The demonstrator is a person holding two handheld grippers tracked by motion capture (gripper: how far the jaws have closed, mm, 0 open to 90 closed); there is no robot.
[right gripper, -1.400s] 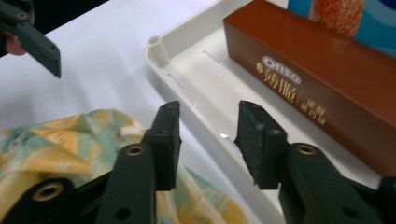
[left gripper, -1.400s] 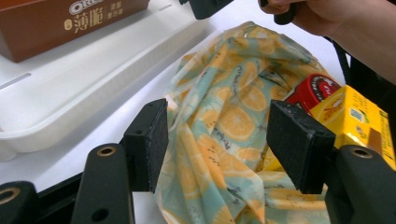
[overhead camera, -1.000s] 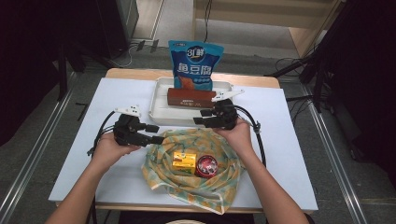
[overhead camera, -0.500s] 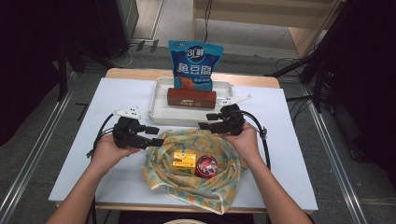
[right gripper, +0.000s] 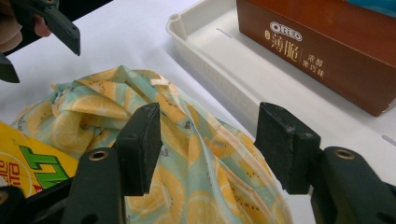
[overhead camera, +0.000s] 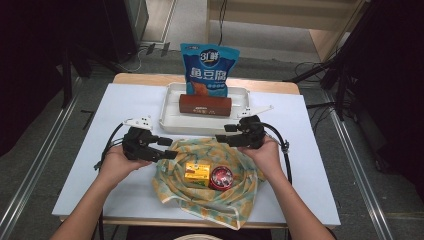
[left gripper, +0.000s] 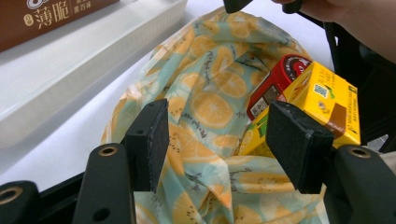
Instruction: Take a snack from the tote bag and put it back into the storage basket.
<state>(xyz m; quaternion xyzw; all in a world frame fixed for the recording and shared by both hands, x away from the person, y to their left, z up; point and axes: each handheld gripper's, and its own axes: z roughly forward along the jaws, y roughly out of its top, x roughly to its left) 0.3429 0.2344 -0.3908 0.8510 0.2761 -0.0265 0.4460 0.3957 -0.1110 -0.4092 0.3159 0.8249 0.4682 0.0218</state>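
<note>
We have both hand-held grippers, left [overhead camera: 167,148] and right [overhead camera: 224,134], spread wide and empty at the orange-print cloth [overhead camera: 170,175] on the desk [overhead camera: 80,165], so pinching one loose layer risks tipping out the yellow box [overhead camera: 197,171] and red can [overhead camera: 221,176] sitting on it.
</note>
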